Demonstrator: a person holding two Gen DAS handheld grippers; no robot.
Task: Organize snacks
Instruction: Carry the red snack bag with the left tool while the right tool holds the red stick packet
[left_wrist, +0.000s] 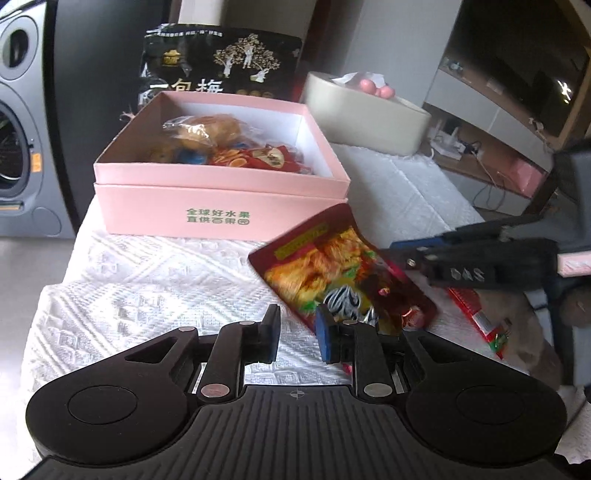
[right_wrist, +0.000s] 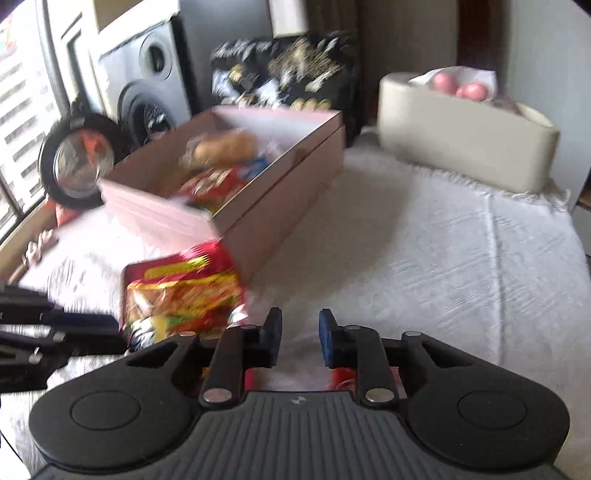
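Observation:
A red snack packet (left_wrist: 343, 273) (right_wrist: 184, 291) lies on the white cloth just in front of the open pink box (left_wrist: 221, 192) (right_wrist: 258, 206), which holds several wrapped snacks. My left gripper (left_wrist: 297, 332) is shut with nothing between its pads; its right fingertip (left_wrist: 325, 332) sits at the packet's near corner. My right gripper (right_wrist: 299, 336) is also shut and empty, hovering over bare cloth to the right of the packet. From the left wrist it reaches in from the right (left_wrist: 395, 254), tips at the packet's edge. A second red packet (left_wrist: 480, 321) lies beneath it.
A black snack bag (left_wrist: 221, 62) stands behind the box. A beige tissue holder (left_wrist: 365, 114) (right_wrist: 465, 129) sits at the back right. A washing machine (left_wrist: 18, 129) is to the left, beyond the table edge. A round black clock (right_wrist: 79, 158) leans left of the box.

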